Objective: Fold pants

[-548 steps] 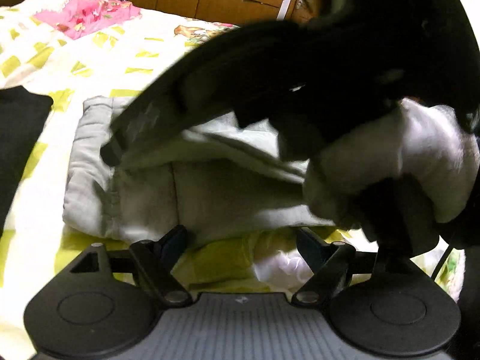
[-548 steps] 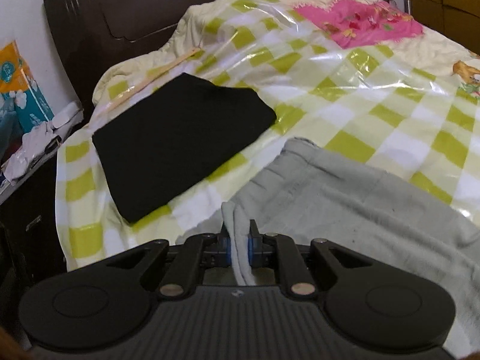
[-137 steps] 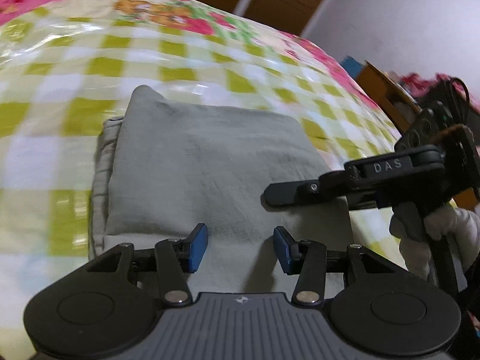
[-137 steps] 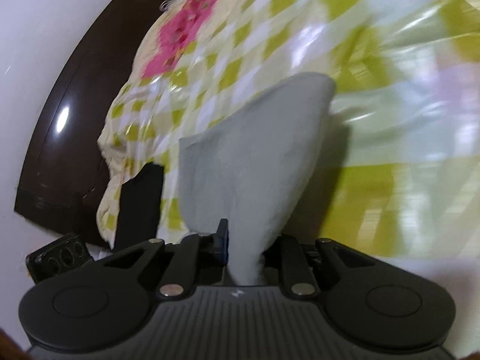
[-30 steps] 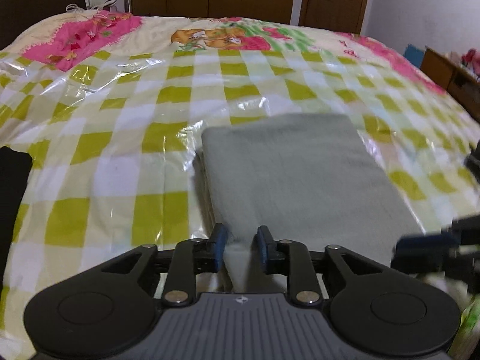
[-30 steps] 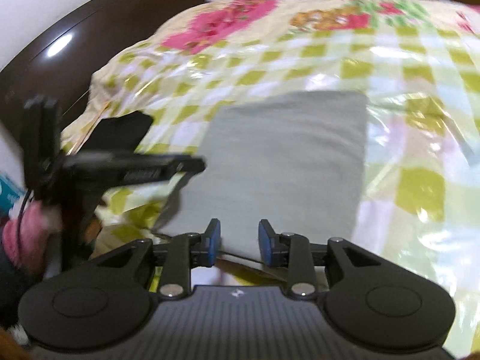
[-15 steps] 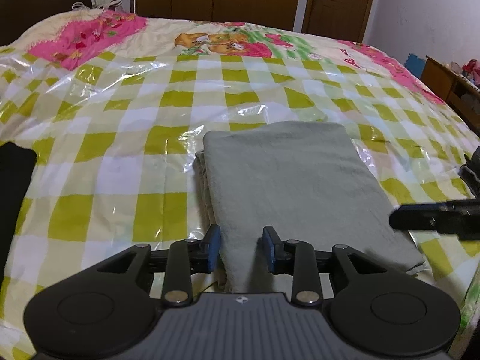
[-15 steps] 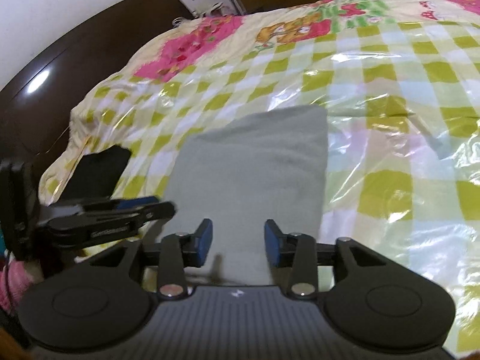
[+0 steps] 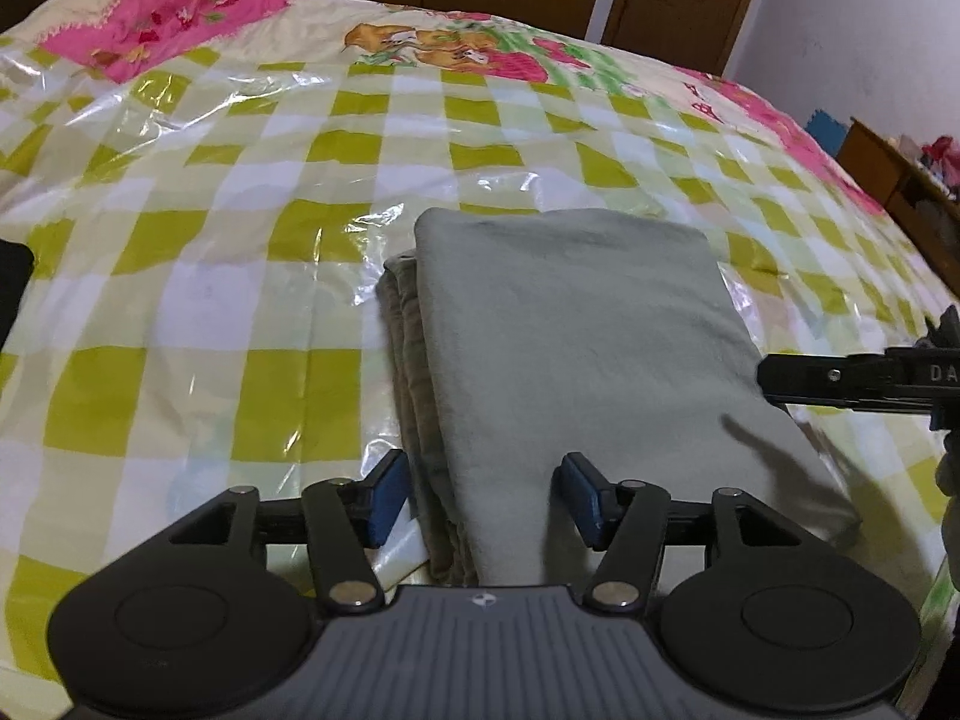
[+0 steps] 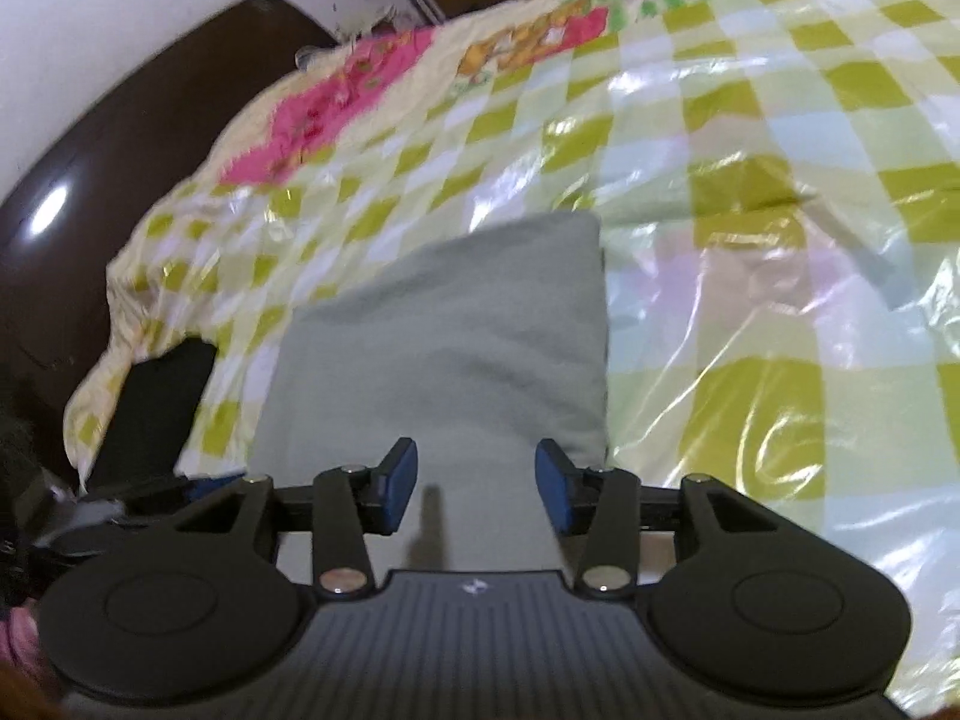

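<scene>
Both tongs (image 9: pixel 486 498) (image 10: pixel 474 483) just opened, folded pants (image 9: pixel 576 348) lengthwise away

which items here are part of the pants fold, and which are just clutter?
Part of the job:
- folded grey pants, lying on the bed
- left tongs, open, just released
- right tongs, open

Lying about:
- folded black garment near the bed's edge
- checked plastic bed cover
- wooden cabinet beside the bed
</scene>
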### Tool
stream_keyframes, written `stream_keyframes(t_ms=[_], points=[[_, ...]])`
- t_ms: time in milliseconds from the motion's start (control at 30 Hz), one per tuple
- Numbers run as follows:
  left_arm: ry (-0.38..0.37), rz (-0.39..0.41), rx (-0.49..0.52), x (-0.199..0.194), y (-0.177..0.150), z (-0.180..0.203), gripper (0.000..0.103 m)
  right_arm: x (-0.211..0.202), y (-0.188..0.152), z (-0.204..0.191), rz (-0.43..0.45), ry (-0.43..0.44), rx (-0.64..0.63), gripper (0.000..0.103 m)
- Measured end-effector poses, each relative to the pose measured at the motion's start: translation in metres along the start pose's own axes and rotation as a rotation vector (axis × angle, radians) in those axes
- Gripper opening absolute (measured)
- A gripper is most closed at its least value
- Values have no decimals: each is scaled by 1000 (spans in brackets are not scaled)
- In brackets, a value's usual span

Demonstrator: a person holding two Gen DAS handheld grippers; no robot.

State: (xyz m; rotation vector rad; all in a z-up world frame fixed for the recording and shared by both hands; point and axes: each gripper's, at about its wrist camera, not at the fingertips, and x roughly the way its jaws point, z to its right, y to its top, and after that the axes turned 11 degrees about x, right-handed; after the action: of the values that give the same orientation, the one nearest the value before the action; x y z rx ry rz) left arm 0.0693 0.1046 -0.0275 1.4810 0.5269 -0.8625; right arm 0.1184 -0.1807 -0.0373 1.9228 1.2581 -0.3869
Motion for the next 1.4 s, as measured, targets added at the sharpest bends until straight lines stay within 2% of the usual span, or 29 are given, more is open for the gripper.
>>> stream_keyframes(t_ms=[133,200,267,400,433,500,667,800,900,967,1033,1133,1200,1267,1333,1400], points=[[-54,-30,-30,10,2,-5,72,-3,3,6,9,-31,-17,47],[-69,-37,-45,15,1,-6,73,5,4,13,-19,-43,7,51],[-84,-38,-47,18,2,-5,75,15,1,22,-64,-18,53,51],[-116,-25,-33,24,8,2,74,21,5,25,-91,74,102,51],[-124,-20,-32,26,12,5,74,23,7,25,-99,91,107,50],[-139,-6,-26,31,21,8,73,24,15,24,-100,87,84,37],[-194,19,-18,53,48,20,69,5,43,37,-25,14,91,33],[-123,30,40,52,52,29,69,-11,55,43,28,-101,57,35],[-76,47,32,36,43,27,69,-28,50,38,85,-145,37,38],[-40,56,33,28,37,26,70,-38,37,24,125,-143,-18,38],[-17,44,49,24,33,29,71,-40,22,8,124,-113,-76,42],[22,10,82,25,29,37,73,-22,-6,-10,32,-89,-150,42],[45,2,97,20,27,44,73,-7,-22,-13,-22,-111,-166,42],[61,10,111,13,24,51,73,-10,-29,-19,2,-127,-188,44],[64,15,125,7,22,57,73,-21,-30,-25,19,-90,-166,44],[70,19,135,2,19,64,73,-32,-30,-29,46,-93,-175,43]])
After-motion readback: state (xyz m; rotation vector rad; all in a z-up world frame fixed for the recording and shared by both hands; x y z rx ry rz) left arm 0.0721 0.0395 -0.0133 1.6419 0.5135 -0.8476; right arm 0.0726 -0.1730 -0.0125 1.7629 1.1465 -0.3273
